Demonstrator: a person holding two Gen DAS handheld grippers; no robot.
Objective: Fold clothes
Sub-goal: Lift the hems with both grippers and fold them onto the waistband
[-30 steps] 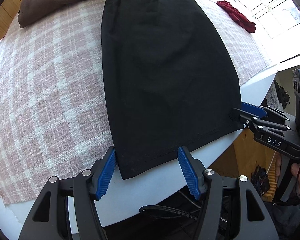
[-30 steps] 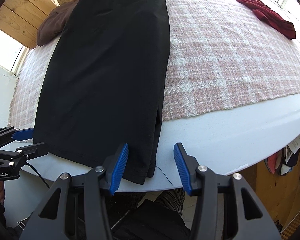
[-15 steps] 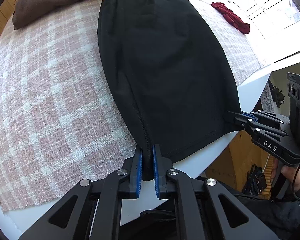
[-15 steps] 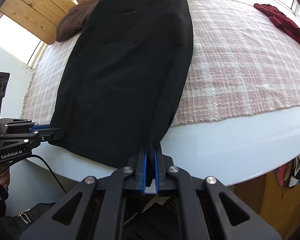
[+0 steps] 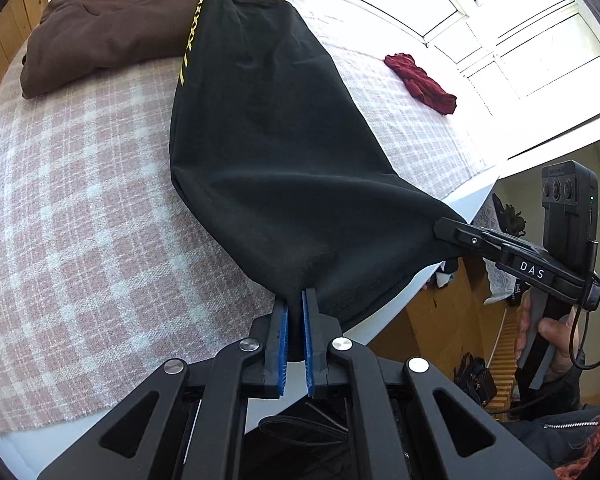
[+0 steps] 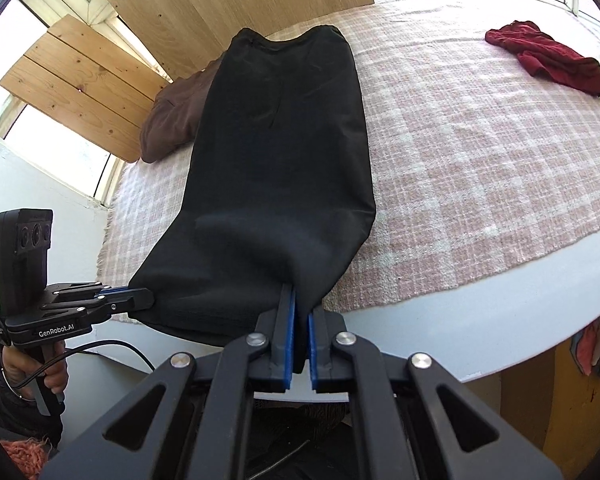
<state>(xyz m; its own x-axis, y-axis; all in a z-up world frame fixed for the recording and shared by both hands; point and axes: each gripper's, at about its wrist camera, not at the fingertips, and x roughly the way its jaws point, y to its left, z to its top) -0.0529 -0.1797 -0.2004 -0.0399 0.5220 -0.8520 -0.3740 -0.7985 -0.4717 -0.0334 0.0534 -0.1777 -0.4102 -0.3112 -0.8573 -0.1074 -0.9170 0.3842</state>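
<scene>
The left tool (image 5: pixel 295 312) is clamped on one near corner of the black garment (image 5: pixel 276 152), its blue pads pinching the hem. The right tool (image 6: pixel 301 312) is likewise closed on the other near corner. In the left wrist view the right tool shows off to the right at that far corner; in the right wrist view the left tool sits off to the left.

The black garment stretches away ahead of both tools, lying lengthwise on the checked blanket (image 6: pixel 460 184) that covers the surface (image 6: pixel 500 312). Its near end is raised off the cloth and sags between the two grips; its far end rests flat, partly over a brown garment (image 5: pixel 108 32).

As for progress, the fold looks barely begun: the hem is gripped and lifted, but no part of the cloth is laid over itself yet. What seems left is carrying the near end forward onto the far end, releasing, and probably a further fold. A red garment (image 6: pixel 548 60), crumpled well ahead and to the right of the right tool, and the brown one appear unfolded too, though the brown one's state is hard to judge.
</scene>
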